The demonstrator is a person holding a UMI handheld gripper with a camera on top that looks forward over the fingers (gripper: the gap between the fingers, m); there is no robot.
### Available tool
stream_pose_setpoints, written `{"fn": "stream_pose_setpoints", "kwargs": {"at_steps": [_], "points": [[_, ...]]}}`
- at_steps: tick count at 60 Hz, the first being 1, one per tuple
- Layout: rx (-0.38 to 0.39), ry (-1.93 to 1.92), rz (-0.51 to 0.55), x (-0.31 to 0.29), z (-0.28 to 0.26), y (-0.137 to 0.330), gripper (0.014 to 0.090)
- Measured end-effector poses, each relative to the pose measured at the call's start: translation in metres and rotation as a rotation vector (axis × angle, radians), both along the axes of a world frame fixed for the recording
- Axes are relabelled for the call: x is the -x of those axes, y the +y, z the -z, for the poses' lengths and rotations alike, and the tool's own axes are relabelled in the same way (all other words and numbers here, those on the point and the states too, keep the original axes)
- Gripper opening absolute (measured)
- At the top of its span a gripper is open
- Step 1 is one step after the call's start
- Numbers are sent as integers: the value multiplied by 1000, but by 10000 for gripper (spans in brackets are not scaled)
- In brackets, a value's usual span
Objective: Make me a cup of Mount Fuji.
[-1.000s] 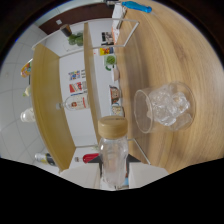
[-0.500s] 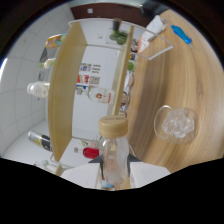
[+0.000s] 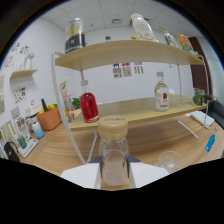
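The tool (image 3: 114, 167) is clamped on a clear bottle (image 3: 113, 159) with a tan, cork-coloured lid; both fingers press its sides and hold it upright above the wooden tabletop (image 3: 150, 142). Just beside the bottle, low on the tabletop, stands an empty clear glass cup (image 3: 169, 161). Beyond the bottle rises a two-tier wooden shelf (image 3: 130, 50) on white legs. On its lower board stand a red bottle (image 3: 89, 107) and, well apart from it, a clear bottle with a red label (image 3: 161, 94). The upper board carries a dark can (image 3: 75, 36) and a pale pouch (image 3: 142, 27). An orange pot with a small plant (image 3: 48, 117) sits on the tabletop near the shelf's leg. A blue pen (image 3: 209, 143) lies on the tabletop past the cup.
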State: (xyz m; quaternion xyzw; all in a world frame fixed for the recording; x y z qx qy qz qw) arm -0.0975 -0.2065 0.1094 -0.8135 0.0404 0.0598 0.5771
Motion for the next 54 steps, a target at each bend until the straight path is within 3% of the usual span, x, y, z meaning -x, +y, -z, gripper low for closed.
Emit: {"fn": "stream_pose_setpoints", "kwargs": {"at_steps": [16,33,39,45,54], "points": [[111,-100,-46,8,55,1,381],[94,-159,-92,12,54,-11,419],[112,-162,-83,8,53,-18,599],[130,-183,-80,4,42,-28,869],[82,-163,-90,5,-10,-51,865]]}}
